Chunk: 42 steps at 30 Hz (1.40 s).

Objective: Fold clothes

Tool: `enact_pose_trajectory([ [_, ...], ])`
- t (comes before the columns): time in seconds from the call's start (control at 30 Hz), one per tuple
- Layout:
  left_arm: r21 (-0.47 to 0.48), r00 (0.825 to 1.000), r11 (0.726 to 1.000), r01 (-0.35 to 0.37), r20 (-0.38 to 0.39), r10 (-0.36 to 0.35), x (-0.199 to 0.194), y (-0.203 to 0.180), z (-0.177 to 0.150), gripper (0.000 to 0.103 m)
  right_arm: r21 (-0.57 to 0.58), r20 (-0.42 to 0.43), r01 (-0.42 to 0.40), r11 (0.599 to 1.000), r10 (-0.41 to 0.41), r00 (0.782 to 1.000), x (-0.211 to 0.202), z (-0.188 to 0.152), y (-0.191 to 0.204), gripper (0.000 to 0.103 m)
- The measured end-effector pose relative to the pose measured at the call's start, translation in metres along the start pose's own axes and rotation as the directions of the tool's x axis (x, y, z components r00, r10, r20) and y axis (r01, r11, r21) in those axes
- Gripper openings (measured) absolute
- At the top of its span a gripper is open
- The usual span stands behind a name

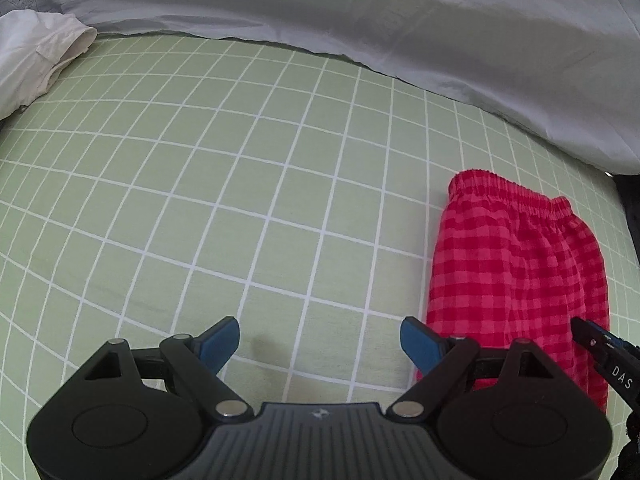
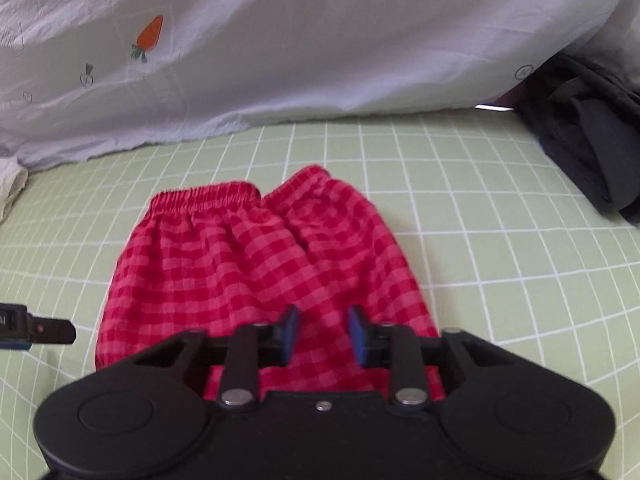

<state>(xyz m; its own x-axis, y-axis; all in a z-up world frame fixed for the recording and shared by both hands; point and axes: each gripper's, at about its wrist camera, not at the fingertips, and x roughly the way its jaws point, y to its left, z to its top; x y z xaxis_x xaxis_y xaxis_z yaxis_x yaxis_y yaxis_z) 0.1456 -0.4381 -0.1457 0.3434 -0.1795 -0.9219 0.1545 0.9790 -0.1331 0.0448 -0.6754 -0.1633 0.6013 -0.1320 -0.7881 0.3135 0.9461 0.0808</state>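
Right tool (image 2: 322, 334) sits low over the near end of the red checked shorts (image 2: 256, 268), blue fingers a little apart with nothing between them. Left tool (image 1: 320, 346) hangs wide open and empty just left of the shorts, over bare sheet (image 1: 240, 200). Shorts lie folded lengthwise on the bed (waistband at the far end), short of the grey duvet (image 2: 320, 60). Dark clothes (image 2: 592, 144) are bunched off to the shorts' right, white garment (image 1: 36, 52) well left.

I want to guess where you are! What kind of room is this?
Probably a bedroom, on a bed. A green grid-patterned sheet covers the surface, a pale carrot-print quilt is bunched at the back, and red checked shorts lie there for folding.
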Motion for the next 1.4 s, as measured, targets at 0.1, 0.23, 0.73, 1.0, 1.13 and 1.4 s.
enact_pose_trajectory([
  [0.1,-0.005,1.000,1.000,0.010,0.003,-0.010,0.000,-0.002,0.000,0.088,-0.042,0.020,-0.002,0.999,0.003,1.000,-0.009,0.000,0.004,0.003],
  [0.23,0.050,0.996,0.997,0.052,0.064,-0.055,-0.011,-0.012,0.001,0.088,-0.114,0.114,0.006,0.993,0.007,0.993,-0.032,0.010,0.010,0.000],
  [0.73,0.096,0.996,0.994,0.061,0.066,-0.067,-0.021,-0.021,-0.010,0.088,0.146,0.089,0.108,0.983,-0.121,0.989,-0.035,-0.001,-0.063,0.039],
  [1.0,0.091,0.998,0.995,0.045,0.036,-0.048,-0.046,0.001,-0.052,0.088,0.149,-0.026,0.099,0.984,-0.096,0.995,-0.073,-0.084,-0.061,0.040],
  [1.13,0.075,0.999,0.996,0.040,0.021,-0.042,-0.065,0.012,-0.077,0.088,0.149,-0.063,0.106,0.983,-0.097,0.993,-0.087,-0.125,-0.058,0.046],
  [1.4,0.091,0.999,0.995,0.035,0.014,-0.036,-0.094,0.018,-0.123,0.088,0.041,-0.030,0.122,0.992,-0.120,0.992,-0.108,-0.160,-0.050,0.012],
])
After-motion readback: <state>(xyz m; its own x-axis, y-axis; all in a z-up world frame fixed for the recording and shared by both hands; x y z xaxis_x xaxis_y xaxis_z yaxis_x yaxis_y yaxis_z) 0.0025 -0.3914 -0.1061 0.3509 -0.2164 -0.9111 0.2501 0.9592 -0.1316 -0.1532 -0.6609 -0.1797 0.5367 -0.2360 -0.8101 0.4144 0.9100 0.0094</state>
